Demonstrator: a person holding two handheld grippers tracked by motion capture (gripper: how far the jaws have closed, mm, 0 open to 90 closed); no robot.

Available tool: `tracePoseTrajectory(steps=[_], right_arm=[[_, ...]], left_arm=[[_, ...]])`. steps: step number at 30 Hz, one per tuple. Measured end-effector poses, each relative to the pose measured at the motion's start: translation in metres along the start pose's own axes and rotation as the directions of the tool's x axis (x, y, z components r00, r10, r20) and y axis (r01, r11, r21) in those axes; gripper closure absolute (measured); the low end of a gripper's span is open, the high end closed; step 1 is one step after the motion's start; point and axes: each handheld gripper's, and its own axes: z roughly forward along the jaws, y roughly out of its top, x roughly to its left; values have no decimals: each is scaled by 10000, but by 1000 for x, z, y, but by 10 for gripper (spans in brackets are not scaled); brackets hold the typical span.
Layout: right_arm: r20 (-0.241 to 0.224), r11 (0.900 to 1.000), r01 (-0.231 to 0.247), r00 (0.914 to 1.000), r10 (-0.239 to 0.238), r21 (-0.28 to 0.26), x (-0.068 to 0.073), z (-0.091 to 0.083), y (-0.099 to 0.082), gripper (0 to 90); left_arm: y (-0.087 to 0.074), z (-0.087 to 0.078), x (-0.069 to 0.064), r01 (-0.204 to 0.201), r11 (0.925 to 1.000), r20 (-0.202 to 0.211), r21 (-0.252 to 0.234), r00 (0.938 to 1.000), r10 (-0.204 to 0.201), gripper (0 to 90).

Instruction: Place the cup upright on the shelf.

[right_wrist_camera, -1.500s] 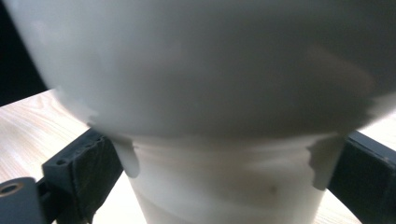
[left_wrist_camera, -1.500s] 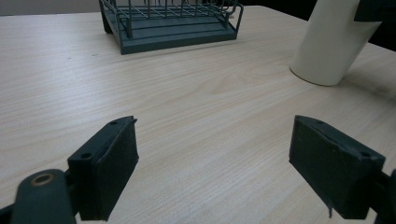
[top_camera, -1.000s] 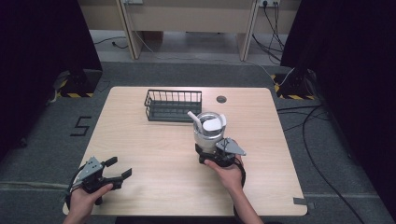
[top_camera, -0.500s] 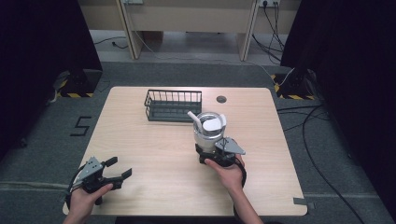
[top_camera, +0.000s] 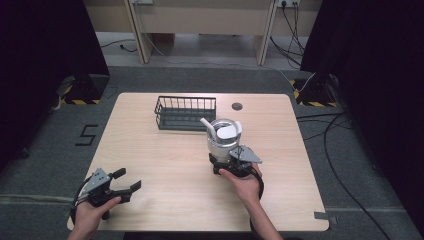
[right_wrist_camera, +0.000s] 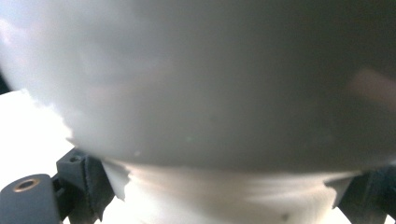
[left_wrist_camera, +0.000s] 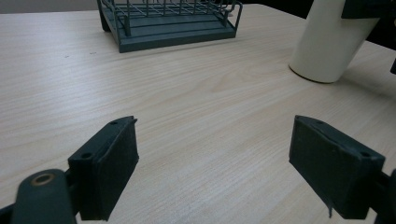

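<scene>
Idling with jaws spread wide and empty, the left gripper (top_camera: pixel 116 186) sits nearest. Farther off, the right gripper (top_camera: pixel 231 161) flanks the white jug's (top_camera: pixel 222 139) base, grip unclear; wire basket (top_camera: pixel 185 111) just beyond the jug looks empty.

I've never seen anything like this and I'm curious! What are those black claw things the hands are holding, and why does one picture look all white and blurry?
Those claws are grippers: hand-held tools with two black jaws that squeeze like tongs. A person holds one in each hand. One picture comes from a camera high above the wooden table. The other two come from little cameras riding on the grippers.

On the table stand a dark wire basket and a white cup with something white inside. The left gripper is open and holds nothing; its camera looks between the jaws at the table. The right gripper has its jaws on either side of the cup's bottom, so its camera is pressed close to the cup, which makes that picture blurry.
</scene>
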Motion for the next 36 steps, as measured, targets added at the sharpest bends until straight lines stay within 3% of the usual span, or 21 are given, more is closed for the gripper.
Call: tracePoseTrajectory(steps=[36], right_arm=[[58,9996,143,9999,-142,-234,-4,16,41,107]], left_arm=[[0,-1,1,37,10000,3,-40,10000,-37,149]])
